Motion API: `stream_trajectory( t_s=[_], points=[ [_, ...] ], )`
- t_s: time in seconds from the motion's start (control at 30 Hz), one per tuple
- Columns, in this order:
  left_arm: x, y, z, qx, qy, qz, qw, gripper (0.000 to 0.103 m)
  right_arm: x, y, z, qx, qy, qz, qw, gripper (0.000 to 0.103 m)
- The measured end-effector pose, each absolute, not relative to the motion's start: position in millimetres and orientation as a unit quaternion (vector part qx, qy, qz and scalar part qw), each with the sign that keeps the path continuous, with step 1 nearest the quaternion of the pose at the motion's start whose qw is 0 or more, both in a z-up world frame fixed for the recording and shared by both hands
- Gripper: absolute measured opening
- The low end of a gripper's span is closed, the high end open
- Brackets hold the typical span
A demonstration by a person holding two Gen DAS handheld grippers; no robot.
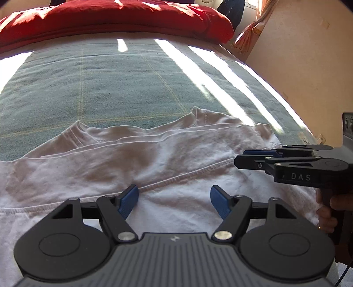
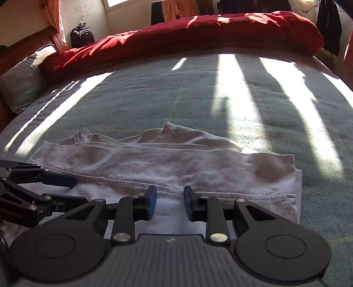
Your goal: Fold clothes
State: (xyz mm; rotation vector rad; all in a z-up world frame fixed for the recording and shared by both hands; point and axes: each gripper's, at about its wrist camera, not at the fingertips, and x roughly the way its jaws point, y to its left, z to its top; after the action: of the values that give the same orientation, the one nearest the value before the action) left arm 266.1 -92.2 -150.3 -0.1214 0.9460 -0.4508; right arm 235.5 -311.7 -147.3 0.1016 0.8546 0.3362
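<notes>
A white T-shirt (image 1: 154, 159) lies folded into a long band across the near part of a bed with a grey-green cover (image 1: 110, 88), its stitched hem running along the side closest to both grippers. Beyond the shirt, at the far edge of the cover, a red duvet (image 1: 110, 19) is bunched up, and bars of sunlight fall across the cover past the shirt.

The left gripper (image 1: 174, 202) hovers over the shirt's near edge with its jaws wide apart and nothing between the blue pads (image 1: 128, 203); the shirt's hem runs just beyond their tips. The right gripper (image 2: 169, 203) sits over the same hem further along the shirt, its jaws parted by a narrow gap and gripping nothing. A hand (image 1: 328, 212) holds its handle beside the shirt.
</notes>
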Motion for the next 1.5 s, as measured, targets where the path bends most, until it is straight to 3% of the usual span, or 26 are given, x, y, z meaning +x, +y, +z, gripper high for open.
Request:
stream_trajectory(
  t_s=[0.3, 0.4, 0.6, 0.93, 1.17, 1.4, 1.5],
  points=[
    [302.0, -82.5, -147.1, -0.071, 0.433, -0.180, 0.880, 0.072, 255.8, -313.8, -148.2, 0.060, 0.409, 0.149, 0.898, 0.031],
    [288.3, -87.7, -134.6, -0.060, 0.421, -0.199, 0.883, 0.073, 248.0, -310.2, -139.8, 0.050, 0.398, 0.153, 0.903, 0.039],
    [277.3, -81.0, -135.1, -0.040, 0.415, -0.175, 0.892, 0.074, 239.1, -304.6, -133.0, 0.027, 0.394, 0.151, 0.906, 0.040],
    [324.2, -36.6, -154.8, -0.108, 0.423, -0.116, 0.892, 0.074, 239.4, -312.0, -140.8, 0.033, 0.403, 0.147, 0.903, 0.045],
    [298.6, -35.0, -130.4, -0.100, 0.423, -0.130, 0.891, 0.076, 269.1, -304.6, -127.3, 0.033, 0.385, 0.165, 0.907, 0.045],
    [269.9, -22.3, -121.5, -0.075, 0.452, -0.084, 0.885, 0.076, 307.9, -307.3, -151.6, 0.051, 0.421, 0.113, 0.899, 0.048],
    [254.5, -12.0, -115.7, -0.080, 0.452, -0.084, 0.885, 0.081, 291.4, -310.2, -133.0, 0.061, 0.406, 0.120, 0.904, 0.052]
  ],
)
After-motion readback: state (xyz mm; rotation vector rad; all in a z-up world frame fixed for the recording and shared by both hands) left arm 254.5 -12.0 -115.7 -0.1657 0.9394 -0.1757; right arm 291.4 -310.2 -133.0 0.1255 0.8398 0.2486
